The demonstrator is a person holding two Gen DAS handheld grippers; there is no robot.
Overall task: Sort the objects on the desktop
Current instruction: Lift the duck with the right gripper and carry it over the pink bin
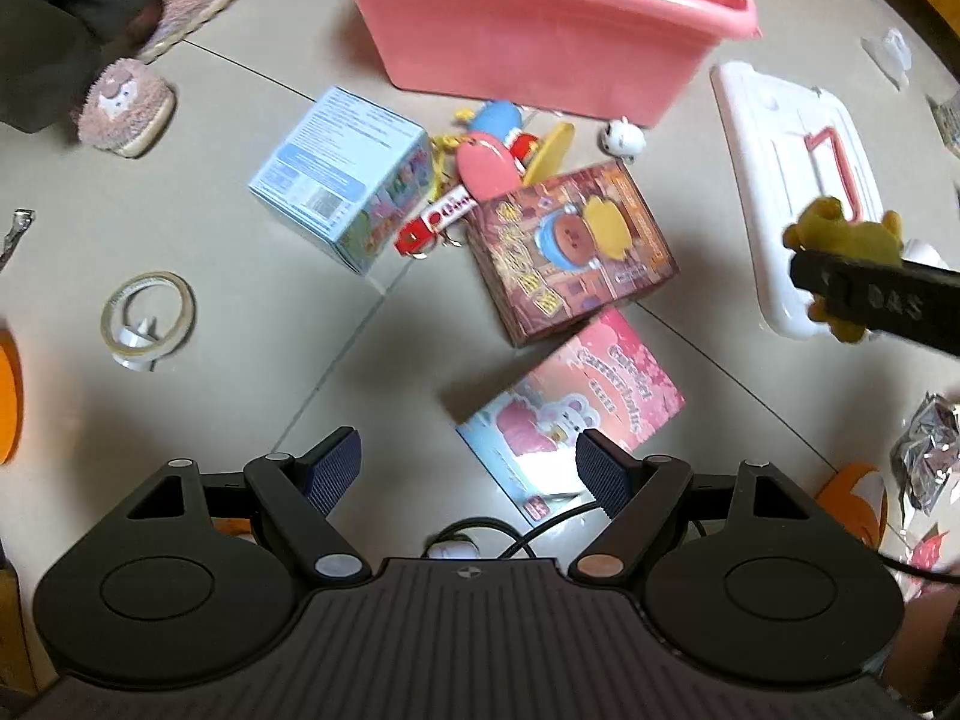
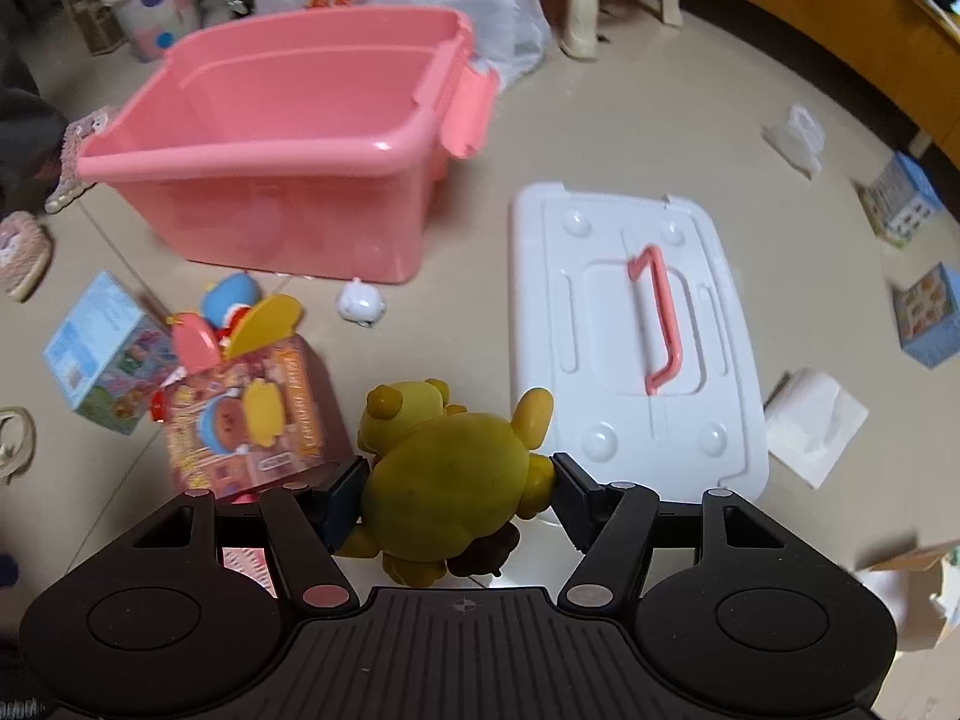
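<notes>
The right gripper (image 2: 456,495) is clenched on a soft yellow plush toy (image 2: 444,492), held above the tiled floor (image 2: 600,114); the next move, I judge, is carrying it over the rim of the empty pink plastic bin (image 2: 288,144). The left gripper (image 1: 468,468) hangs released, holding nothing. A dark red cardboard box (image 2: 252,420) and the white bin lid (image 2: 636,336) lie beside the path.

Dim, warm indoor light; soft shadows; fisheye bending at edges; slight motion blur throughout.

One pink bin (image 2: 288,150) and one white lid (image 2: 636,330). Three picture boxes: blue (image 1: 345,180), maroon (image 1: 570,249), pink (image 1: 570,414). One tape roll (image 1: 148,315) at nine o'clock.
</notes>
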